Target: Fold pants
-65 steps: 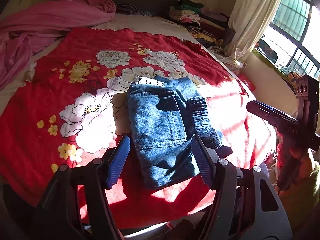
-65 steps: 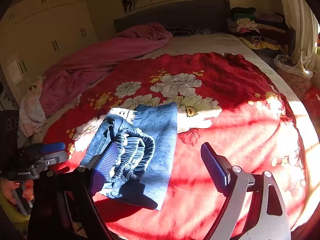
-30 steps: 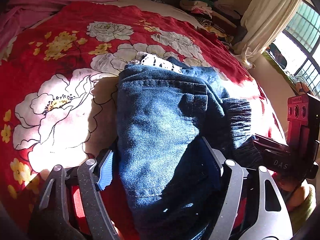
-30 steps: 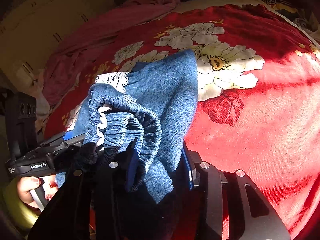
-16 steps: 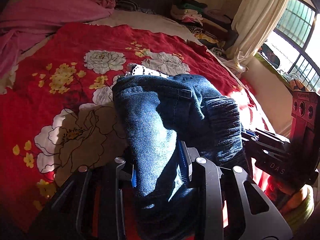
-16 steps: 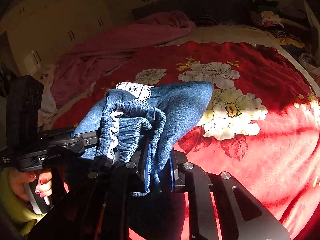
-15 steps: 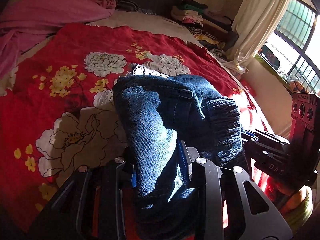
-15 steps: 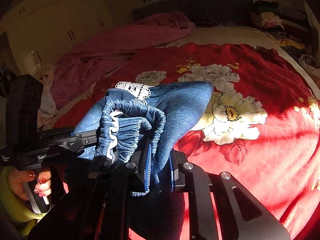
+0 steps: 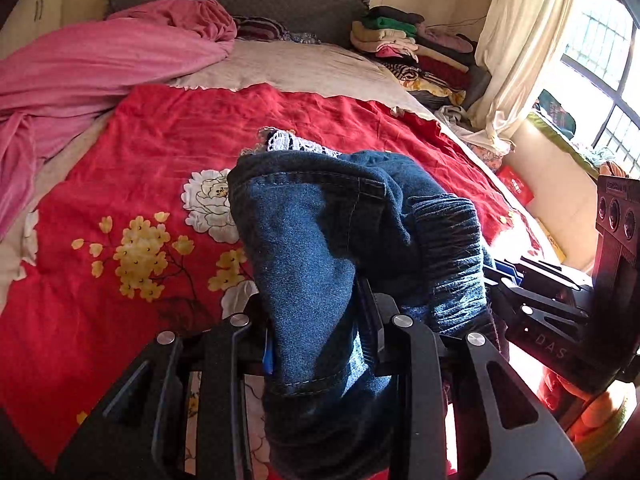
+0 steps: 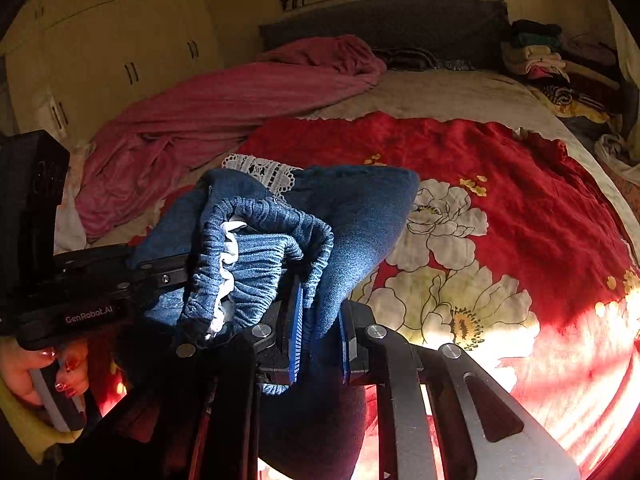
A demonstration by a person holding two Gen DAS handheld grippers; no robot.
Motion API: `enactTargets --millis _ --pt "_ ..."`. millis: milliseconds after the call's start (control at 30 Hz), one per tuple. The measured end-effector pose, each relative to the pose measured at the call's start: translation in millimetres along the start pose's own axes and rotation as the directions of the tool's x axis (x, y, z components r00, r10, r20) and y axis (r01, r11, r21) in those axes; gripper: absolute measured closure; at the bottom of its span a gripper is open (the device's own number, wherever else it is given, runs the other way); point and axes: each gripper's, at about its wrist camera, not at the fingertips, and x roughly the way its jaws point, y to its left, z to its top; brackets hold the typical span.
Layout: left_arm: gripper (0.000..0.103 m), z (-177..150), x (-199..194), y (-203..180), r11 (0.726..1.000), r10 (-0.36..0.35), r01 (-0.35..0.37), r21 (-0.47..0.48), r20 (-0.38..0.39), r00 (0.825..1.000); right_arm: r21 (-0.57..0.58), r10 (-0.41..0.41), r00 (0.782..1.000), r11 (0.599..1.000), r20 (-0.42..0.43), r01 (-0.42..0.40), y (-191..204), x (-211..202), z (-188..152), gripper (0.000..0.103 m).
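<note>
We hold the folded pants (image 9: 320,248) clamped in both left gripper (image 9: 320,344) and right gripper (image 10: 318,332), seemingly lifted off the red bedspread (image 9: 132,184) at nine o'clock.

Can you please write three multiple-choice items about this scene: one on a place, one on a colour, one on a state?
1. Where is the stack of folded clothes?
A. far corner of the bed, near the curtain
B. on the red blanket
C. on the floor

2. What colour is the crumpled sheet beside the red blanket?
A. green
B. pink
C. black

3. How is the left hand-held gripper?
A. open, empty
B. shut on the jeans
C. lying on the bed

Key:
1 A: the stack of folded clothes is by the curtain.
2 B: the sheet is pink.
3 B: the left hand-held gripper pinches the jeans.
</note>
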Motion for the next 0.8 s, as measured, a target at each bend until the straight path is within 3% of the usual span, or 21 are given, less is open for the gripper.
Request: enactTargets --millis 300,633,800 --pt "0.08 10.9 32.2 11.1 1.0 0.017 -0.017 0.006 -0.019 1.0 0.041 -0.009 0.999 0.999 -0.038 0.011 -16.0 34.4 5.7 0.09" --pt "0.079 -2.0 65.9 25.6 1.0 0.027 -0.027 -0.003 -0.077 0.997 0.108 -0.016 0.992 0.994 -0.127 0.03 -34.3 70.6 -11.3 0.09" --pt "0.076 -4.6 69.6 28.4 1.0 0.029 -0.029 0.001 -0.082 0.996 0.128 -0.032 0.988 0.99 -0.152 0.052 -41.6 76.9 -17.7 0.08"
